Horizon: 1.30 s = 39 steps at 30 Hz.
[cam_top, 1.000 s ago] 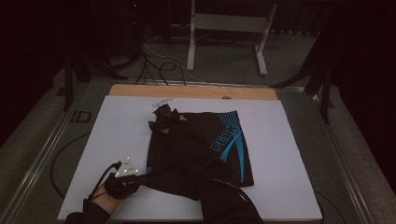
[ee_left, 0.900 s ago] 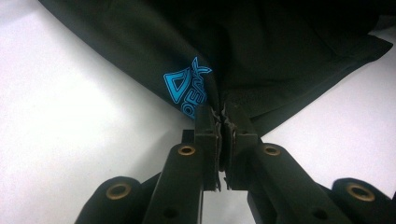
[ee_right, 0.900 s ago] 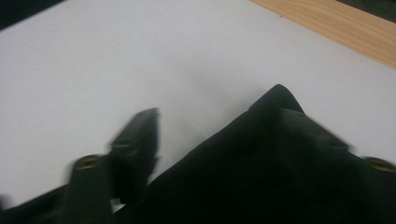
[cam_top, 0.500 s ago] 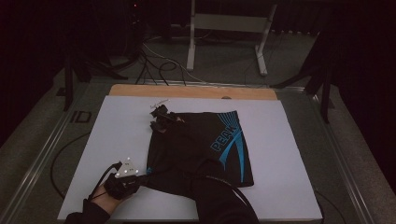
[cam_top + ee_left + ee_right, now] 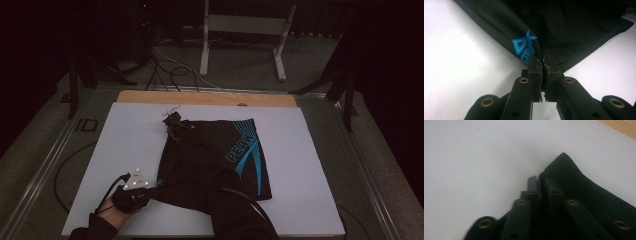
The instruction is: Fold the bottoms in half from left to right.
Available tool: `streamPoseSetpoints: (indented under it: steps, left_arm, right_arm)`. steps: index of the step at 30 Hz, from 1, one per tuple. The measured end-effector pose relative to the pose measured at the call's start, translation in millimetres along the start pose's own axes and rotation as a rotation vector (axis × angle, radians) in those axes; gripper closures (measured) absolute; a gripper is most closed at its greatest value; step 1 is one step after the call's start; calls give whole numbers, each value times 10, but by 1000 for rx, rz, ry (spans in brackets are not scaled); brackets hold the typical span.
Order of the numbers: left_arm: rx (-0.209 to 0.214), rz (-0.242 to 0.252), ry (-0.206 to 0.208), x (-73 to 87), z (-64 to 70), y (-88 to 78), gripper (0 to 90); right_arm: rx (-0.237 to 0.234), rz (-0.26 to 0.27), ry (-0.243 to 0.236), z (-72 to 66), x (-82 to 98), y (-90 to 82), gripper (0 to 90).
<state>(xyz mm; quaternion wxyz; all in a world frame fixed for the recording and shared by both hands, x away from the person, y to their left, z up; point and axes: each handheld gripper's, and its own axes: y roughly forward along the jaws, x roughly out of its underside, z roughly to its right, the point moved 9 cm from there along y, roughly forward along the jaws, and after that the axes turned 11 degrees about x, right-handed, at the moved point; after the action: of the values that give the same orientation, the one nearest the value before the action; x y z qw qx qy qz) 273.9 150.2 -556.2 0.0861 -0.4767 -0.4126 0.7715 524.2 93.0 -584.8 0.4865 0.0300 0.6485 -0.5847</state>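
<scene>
1. One white table [image 5: 125, 145], with a strip of bare wood along the far edge.
2. One pair of black shorts [image 5: 210, 160] lying pretty much in the middle of it, blue PEAK print [image 5: 242, 145] on the side to my right, plus a second smaller blue logo [image 5: 525, 46] near the corner I've got.
3. Two grippers, both mine. My left gripper [image 5: 150, 187] sits at the near left corner of the shorts, jaws squeezed tight on a pinch of the fabric.
4. My right gripper [image 5: 175, 131] is up at the far left corner; its jaws have just been closing and now clamp that corner, fabric bunched between them.
</scene>
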Motion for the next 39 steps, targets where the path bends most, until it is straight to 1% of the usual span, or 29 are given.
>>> streamPoseSetpoints:
  steps: [3,4,5,6,12,13,15,16,19,21,22,25,26,30,34,39]
  left_arm:
    - [9,5,-3,-14,15,-9,858]
    - [14,8,-4,-22,24,-12,858]
    - [18,12,-3,-34,33,-18,858]
    - [21,16,-2,-47,42,-26,858]
    - [29,30,10,-118,82,-68,858]
    - [30,32,12,-128,86,-74,858]
    - [29,33,17,-144,92,-86,858]
    - [30,35,19,-152,96,-88,858]
    - [30,34,26,-169,110,-89,859]
    - [31,34,36,-197,140,-82,858]
    - [30,31,41,-205,147,-79,858]
    - [36,29,52,-237,181,-65,858]
    - [36,28,56,-250,189,-62,859]
    - [40,28,69,-299,225,-57,859]
    - [51,29,87,-365,279,-37,858]
    - [57,33,103,-443,332,-21,859]
  right_arm:
    - [-15,-3,-21,15,6,-23,881]
    - [-20,0,-15,17,0,-37,884]
    - [-31,0,-19,24,-3,-57,886]
    - [-29,7,-46,39,-11,-89,887]
    - [-44,22,-68,81,-35,-178,890]
    - [-42,33,-83,98,-44,-194,891]
    - [-49,41,-79,108,-58,-240,891]
    - [-43,45,-84,127,-62,-261,891]
    - [-48,52,-81,145,-69,-300,891]
    - [-46,61,-80,184,-69,-351,891]
    - [-50,63,-71,208,-64,-382,891]
    - [-55,61,-69,222,-47,-409,891]
    - [-57,63,-77,235,-39,-419,891]
    - [-52,63,-79,282,-17,-456,891]
    - [-45,70,-79,367,-23,-541,892]
    - [-45,76,-74,424,-25,-614,892]
